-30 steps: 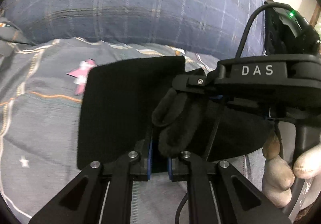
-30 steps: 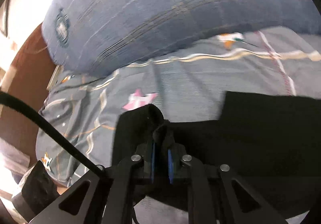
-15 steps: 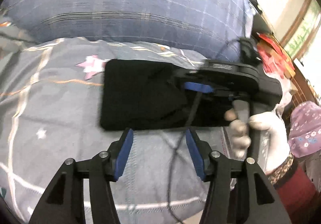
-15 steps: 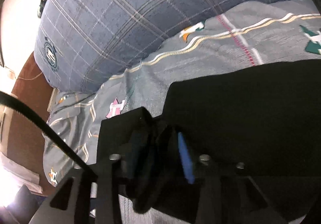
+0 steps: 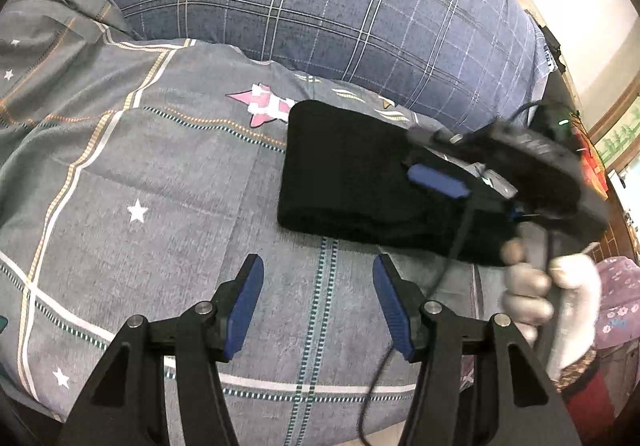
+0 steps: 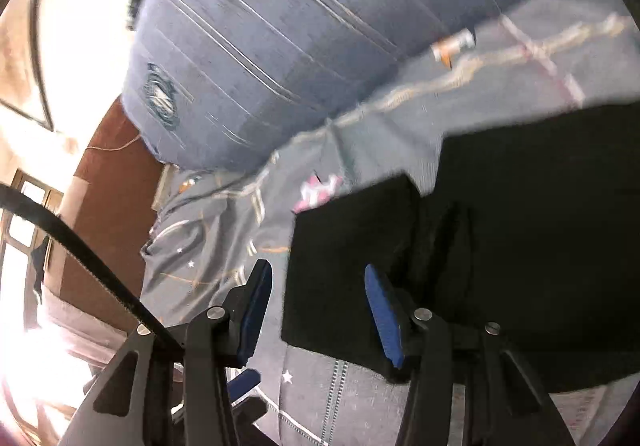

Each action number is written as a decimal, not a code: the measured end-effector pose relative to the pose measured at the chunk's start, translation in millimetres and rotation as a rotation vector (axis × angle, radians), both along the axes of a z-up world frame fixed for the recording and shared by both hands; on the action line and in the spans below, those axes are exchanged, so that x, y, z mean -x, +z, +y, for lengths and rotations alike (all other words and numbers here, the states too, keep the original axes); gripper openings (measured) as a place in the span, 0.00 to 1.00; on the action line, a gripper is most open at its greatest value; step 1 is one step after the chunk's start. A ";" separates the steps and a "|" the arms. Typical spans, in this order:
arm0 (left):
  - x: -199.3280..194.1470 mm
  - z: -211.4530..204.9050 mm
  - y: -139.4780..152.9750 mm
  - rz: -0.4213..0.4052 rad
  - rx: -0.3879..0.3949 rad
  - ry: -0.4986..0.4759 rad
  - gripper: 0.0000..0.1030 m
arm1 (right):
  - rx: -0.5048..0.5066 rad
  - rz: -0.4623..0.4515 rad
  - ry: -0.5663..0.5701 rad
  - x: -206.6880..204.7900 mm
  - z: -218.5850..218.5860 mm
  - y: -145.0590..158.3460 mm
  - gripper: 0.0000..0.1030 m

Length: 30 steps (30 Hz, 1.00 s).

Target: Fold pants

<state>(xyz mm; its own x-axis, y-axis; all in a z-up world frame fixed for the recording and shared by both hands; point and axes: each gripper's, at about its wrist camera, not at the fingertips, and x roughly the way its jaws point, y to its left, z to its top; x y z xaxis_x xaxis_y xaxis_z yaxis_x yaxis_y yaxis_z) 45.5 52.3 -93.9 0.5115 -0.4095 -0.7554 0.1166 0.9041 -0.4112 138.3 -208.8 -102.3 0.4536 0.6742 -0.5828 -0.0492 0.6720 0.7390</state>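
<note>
The left wrist view looks forward and down along the left hand-held gripper (image 5: 318,302) from above the bed (image 5: 160,182), near the folded pants (image 5: 344,174). The right wrist view sits closer and tilted, directly over the pants (image 6: 540,214). Both share the pants, bedspread and plaid pillow (image 5: 320,2)

Black fingers (image 5: 246,298), blue pads, white glove (image 5: 560,298)

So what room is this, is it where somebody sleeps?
Probably a bedroom. The black pants lie folded on a grey bedspread with stars, and a big blue checked pillow sits behind it.
</note>
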 end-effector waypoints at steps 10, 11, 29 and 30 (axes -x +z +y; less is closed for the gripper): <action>-31.9 -6.8 8.4 -0.050 -0.013 -0.013 0.54 | 0.121 -0.017 -0.076 3.2 -28.9 -6.1 0.18; -37.0 -11.7 10.1 -0.061 -0.016 -0.023 0.54 | 0.104 -0.027 -0.072 -0.7 -28.0 -1.2 0.18; -84.2 -38.0 -26.8 0.035 -0.063 -0.038 0.55 | -0.082 0.118 -0.136 -65.7 -16.9 -44.8 0.10; -81.9 -36.1 -22.8 0.036 -0.061 -0.031 0.55 | -0.098 0.104 -0.146 -62.3 -20.0 -39.9 0.18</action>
